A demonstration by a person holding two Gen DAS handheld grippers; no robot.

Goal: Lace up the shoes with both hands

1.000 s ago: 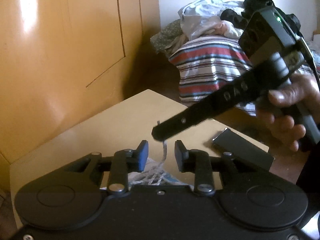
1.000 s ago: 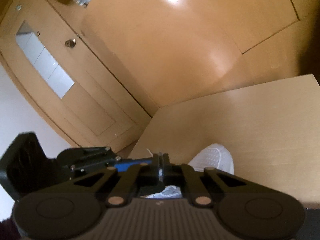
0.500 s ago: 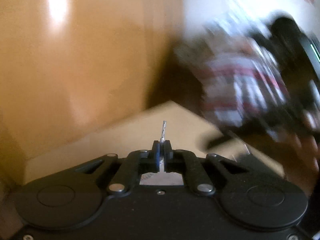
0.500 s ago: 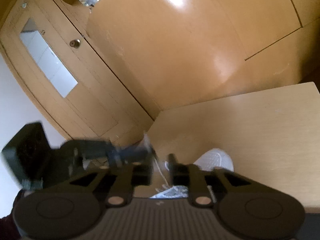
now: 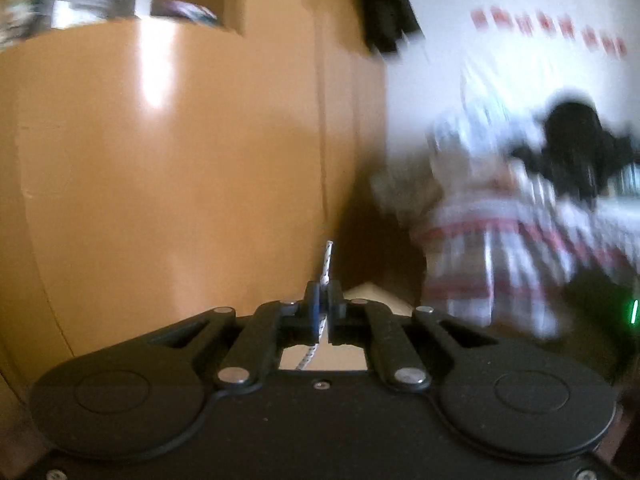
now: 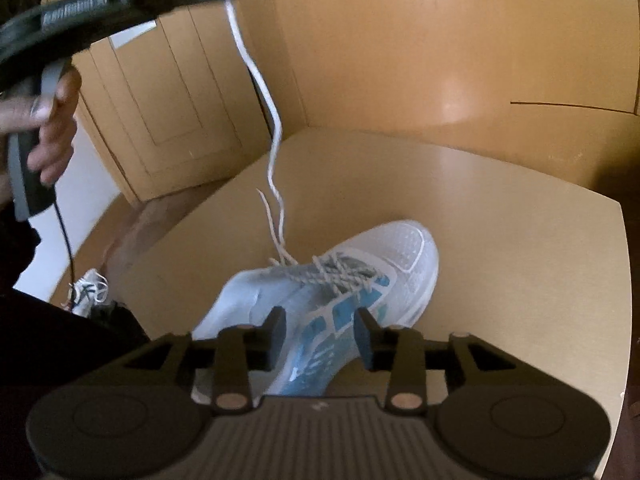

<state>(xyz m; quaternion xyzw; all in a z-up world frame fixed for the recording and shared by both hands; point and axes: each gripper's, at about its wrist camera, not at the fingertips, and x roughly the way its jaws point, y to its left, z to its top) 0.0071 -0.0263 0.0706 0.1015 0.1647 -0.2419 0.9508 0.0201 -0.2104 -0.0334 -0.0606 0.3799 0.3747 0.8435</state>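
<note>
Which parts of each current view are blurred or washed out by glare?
Left wrist view: the striped bedding and wall at right are motion-smeared, glare streaks the wardrobe, yet the lace in the shut left hand-held gripper is sharp. Right wrist view: mostly sharp on the shoe; slight blur on the hand, glare on the panel at top.
</note>
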